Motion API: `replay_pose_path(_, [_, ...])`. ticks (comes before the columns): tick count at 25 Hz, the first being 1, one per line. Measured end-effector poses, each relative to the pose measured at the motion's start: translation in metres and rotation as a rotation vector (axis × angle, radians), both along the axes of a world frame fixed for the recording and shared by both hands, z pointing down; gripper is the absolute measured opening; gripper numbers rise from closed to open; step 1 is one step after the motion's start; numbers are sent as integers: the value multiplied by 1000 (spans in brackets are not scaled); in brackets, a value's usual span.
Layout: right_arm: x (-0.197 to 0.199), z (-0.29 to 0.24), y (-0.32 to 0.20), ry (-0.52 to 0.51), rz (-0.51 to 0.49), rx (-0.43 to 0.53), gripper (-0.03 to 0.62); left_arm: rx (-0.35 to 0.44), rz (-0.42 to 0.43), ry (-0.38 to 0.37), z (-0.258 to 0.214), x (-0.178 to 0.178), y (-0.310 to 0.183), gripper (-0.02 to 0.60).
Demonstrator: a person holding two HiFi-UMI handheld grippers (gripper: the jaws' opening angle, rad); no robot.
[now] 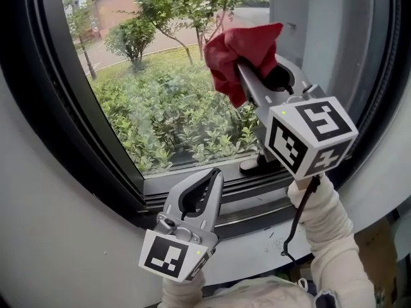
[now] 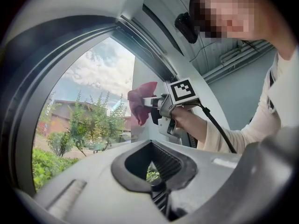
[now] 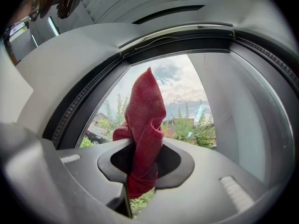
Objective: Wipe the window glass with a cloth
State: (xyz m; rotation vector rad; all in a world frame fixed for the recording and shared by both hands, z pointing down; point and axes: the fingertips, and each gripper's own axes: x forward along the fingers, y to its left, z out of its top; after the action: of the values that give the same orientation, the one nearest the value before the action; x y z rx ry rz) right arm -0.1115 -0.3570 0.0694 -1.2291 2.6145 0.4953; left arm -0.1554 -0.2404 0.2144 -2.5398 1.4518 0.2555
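Note:
The window glass (image 1: 160,95) looks out on shrubs and trees. A red cloth (image 1: 241,50) is bunched against the upper right part of the pane, with my right gripper (image 1: 243,68) shut on it. In the right gripper view the cloth (image 3: 145,129) stands up out of the closed jaws (image 3: 133,190) in front of the glass (image 3: 191,97). My left gripper (image 1: 216,174) hangs lower, just above the sill, jaws shut with nothing in them, and its tips (image 2: 156,185) point at the glass (image 2: 79,120). From the left gripper view the cloth (image 2: 141,104) shows at the pane's right side.
A thick black frame (image 1: 77,108) rings the pane, with a dark sill track (image 1: 257,201) below. White curved wall (image 1: 51,236) lies left and below. A small black object (image 1: 257,165) sits on the sill under the right gripper. A black cable (image 1: 298,217) hangs beside the cream sleeve (image 1: 331,242).

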Motion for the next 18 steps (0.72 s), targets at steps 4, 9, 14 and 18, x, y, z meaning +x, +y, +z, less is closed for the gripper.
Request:
replay_pose_path(4, [34, -1, -12, -7, 13, -13, 115, 2, 6, -12, -4, 26, -7, 0])
replay_pose_path(9, [83, 1, -29, -26, 21, -19, 115, 8, 13, -32, -4, 68, -23, 0])
replay_pose_path(14, [131, 3, -48, -36, 23, -17, 115, 18, 31, -37, -8, 109, -47, 0])
replay_pose_path(18, [169, 3, -55, -43, 31, -22, 115, 32, 30, -50, -19, 138, -59, 0])
